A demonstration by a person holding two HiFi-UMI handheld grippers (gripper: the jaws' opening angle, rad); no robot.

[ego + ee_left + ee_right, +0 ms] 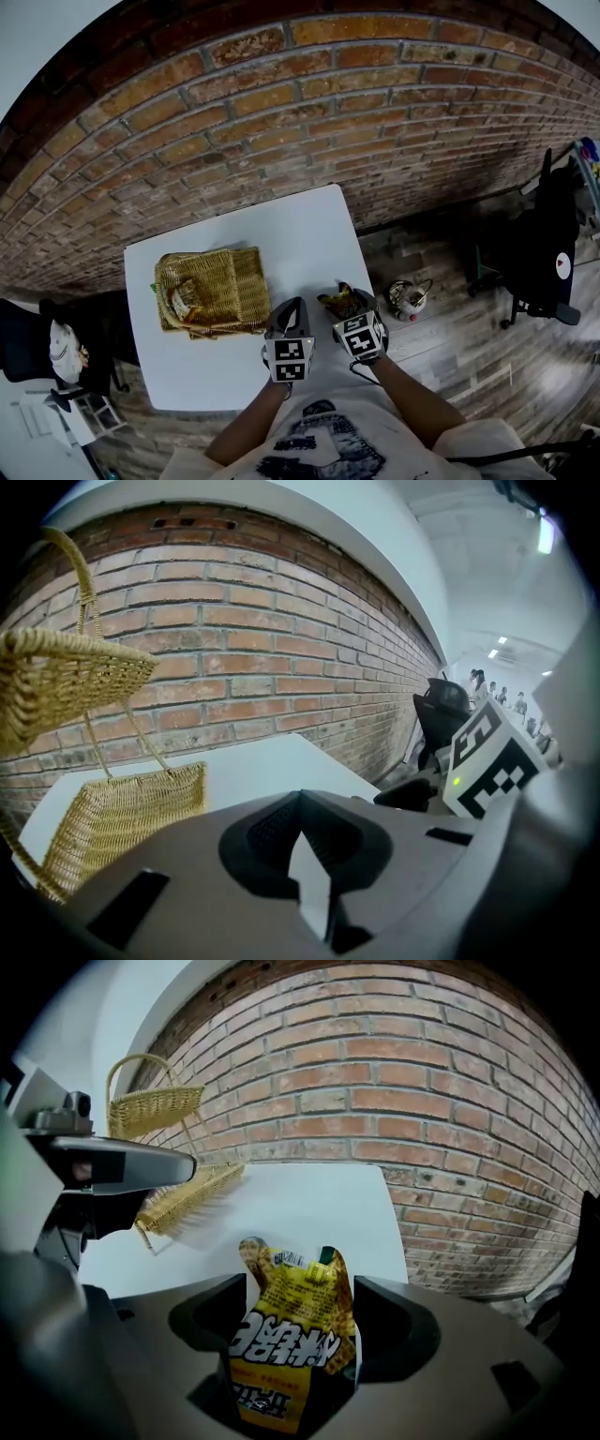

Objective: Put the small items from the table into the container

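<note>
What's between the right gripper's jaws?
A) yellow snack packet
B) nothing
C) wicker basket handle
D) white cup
A: the right gripper view shows the yellow snack packet upright between the jaws of the right gripper, while the wicker basket lies well ahead of it, untouched.

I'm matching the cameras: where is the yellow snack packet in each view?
Head view: yellow snack packet lower centre, at the right gripper's tip, right of the wicker basket.
Left gripper view: not in it.
Right gripper view: bottom centre, gripped between the jaws.
Shared landmark: wicker basket, lower left in left gripper view, left in right gripper view.
</note>
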